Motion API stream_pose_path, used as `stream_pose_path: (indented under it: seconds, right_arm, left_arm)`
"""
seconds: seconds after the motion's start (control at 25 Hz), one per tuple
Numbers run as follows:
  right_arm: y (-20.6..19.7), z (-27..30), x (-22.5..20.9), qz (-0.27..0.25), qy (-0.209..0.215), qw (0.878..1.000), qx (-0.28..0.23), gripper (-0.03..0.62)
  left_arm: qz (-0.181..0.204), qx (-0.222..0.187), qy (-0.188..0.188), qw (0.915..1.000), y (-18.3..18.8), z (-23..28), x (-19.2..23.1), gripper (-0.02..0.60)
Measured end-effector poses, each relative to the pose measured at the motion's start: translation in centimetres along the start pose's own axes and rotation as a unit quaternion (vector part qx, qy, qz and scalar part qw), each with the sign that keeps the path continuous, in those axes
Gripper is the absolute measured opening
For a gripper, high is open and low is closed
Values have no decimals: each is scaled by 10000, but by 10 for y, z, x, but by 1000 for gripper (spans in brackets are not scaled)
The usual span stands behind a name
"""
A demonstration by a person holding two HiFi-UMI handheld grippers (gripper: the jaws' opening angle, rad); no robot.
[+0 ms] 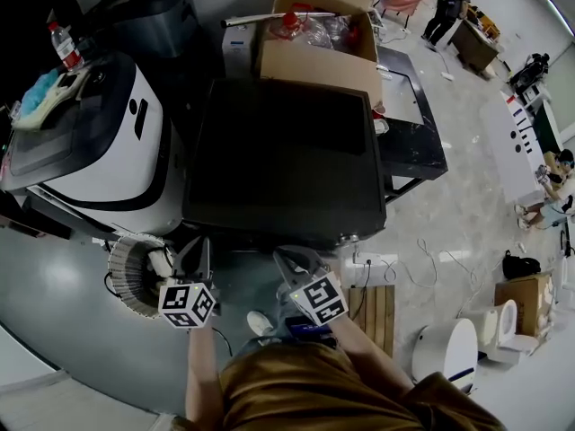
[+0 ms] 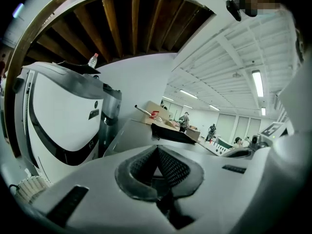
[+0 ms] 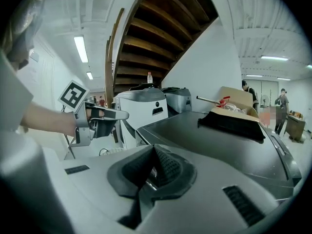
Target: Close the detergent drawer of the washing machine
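The washing machine (image 1: 283,155) is a dark box seen from above, with its flat top filling the middle of the head view. Its front face is hidden under the near top edge, so no detergent drawer shows in any view. My left gripper (image 1: 199,251) hangs just in front of the machine's near left corner. My right gripper (image 1: 293,260) is in front of its near edge. In the left gripper view the gripper (image 2: 157,160) has its jaws together on nothing, and the machine top (image 2: 139,130) lies ahead. The right gripper (image 3: 153,162) is likewise shut and empty, with the left gripper (image 3: 109,116) off to its left.
A white and black appliance (image 1: 99,142) stands left of the machine, with a bottle (image 1: 65,45) on it. An open cardboard box (image 1: 319,57) sits behind. A ribbed white coil (image 1: 130,281), a wooden pallet (image 1: 373,311) with cables and a white round unit (image 1: 449,353) lie on the floor.
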State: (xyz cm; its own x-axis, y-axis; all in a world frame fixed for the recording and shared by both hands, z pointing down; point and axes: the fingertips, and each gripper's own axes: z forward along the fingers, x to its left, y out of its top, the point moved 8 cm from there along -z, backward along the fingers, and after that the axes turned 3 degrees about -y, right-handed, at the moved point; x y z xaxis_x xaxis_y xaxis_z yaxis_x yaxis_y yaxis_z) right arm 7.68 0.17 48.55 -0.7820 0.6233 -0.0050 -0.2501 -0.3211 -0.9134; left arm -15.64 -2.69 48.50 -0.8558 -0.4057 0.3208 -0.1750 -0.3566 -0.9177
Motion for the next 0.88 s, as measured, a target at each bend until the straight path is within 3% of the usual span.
stream_pose_path:
  seconds: [0.4, 0.88]
  right_arm:
    - [18, -17, 19, -45, -163, 9993, -344, 12]
    - [21, -25, 28, -192, -179, 9988, -424, 12]
  left_arm:
    - [290, -346, -120, 9989, 26, -33, -14, 25]
    - [255, -494, -104, 9984, 27, -48, -17, 25]
